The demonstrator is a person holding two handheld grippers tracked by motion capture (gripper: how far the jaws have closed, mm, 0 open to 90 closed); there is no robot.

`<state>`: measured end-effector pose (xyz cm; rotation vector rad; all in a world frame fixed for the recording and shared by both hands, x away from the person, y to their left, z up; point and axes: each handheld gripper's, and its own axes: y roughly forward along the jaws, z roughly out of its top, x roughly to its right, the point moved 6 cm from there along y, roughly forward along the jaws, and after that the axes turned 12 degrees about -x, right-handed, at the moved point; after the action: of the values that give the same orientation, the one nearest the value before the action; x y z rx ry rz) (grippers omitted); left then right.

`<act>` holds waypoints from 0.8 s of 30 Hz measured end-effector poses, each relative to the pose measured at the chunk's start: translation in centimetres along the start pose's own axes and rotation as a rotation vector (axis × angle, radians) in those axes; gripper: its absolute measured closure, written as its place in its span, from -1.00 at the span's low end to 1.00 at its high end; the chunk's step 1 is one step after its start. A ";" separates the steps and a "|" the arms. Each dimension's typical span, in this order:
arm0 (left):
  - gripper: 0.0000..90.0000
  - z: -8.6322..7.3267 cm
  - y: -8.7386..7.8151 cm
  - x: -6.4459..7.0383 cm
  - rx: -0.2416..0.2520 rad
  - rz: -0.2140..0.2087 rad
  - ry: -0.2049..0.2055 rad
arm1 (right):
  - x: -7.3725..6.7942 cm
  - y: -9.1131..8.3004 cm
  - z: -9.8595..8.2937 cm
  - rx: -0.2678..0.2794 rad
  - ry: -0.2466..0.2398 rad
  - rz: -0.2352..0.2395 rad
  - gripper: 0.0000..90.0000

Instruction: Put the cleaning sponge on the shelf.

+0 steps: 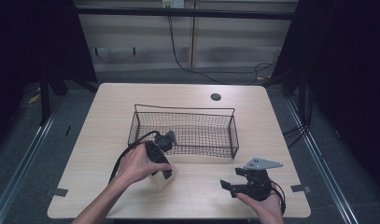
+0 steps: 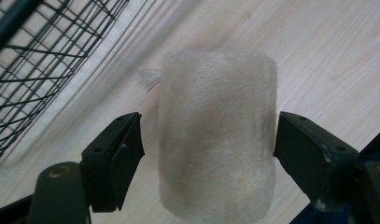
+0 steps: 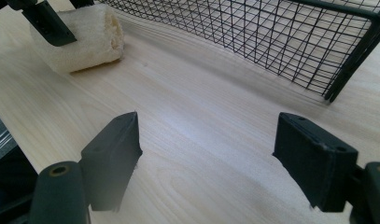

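Towel roll: a cream, fuzzy towel roll [image 2: 218, 140] lies on its side on the table [image 1: 94, 140], just in front of the wire basket's near-left corner; in the high view it peeks out pale at [image 1: 163, 179] under the left hand.
Left gripper: the left gripper [image 2: 208, 140] is down over the roll, 1 jaw on each side of it. The right jaw sits at the roll's edge, the left jaw shows a sliver of gap, so it is spread wide and not clamped.
Left hand: the left hand [image 1: 136, 165] wraps the gripper body, its cable looping back toward the basket.
Right gripper: the right gripper [image 3: 206, 158] hovers over bare wood with its 2 jaws wide apart, holding nothing; in the high view it is near the table's front edge at [image 1: 232, 179].
Wire basket: the black wire basket [image 1: 233, 133] stands mid-table, just beyond both grippers.
From the right gripper view: the roll [image 3: 92, 39] lies far left, a left-gripper jaw across it.
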<state>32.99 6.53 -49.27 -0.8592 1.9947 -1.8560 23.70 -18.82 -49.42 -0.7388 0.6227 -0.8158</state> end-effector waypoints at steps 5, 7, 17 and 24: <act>-0.53 0.0 0.4 -0.2 0.008 0.004 -0.024 | -0.1 0.1 0.0 -0.010 -0.004 0.006 -0.50; -0.53 0.0 0.6 -0.2 0.000 -0.005 -0.017 | -0.1 0.1 0.0 -0.011 -0.002 0.007 -0.50; -0.41 0.4 1.6 0.3 -0.019 0.002 -0.014 | 0.1 0.2 0.0 -0.011 0.001 0.001 -0.52; -0.39 0.2 1.3 0.3 -0.027 0.011 -0.023 | 0.1 0.1 -0.1 -0.014 0.010 0.001 -0.52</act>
<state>32.61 6.17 -50.55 -0.8715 2.0115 -1.8092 23.76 -18.90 -49.56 -0.7474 0.6381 -0.8157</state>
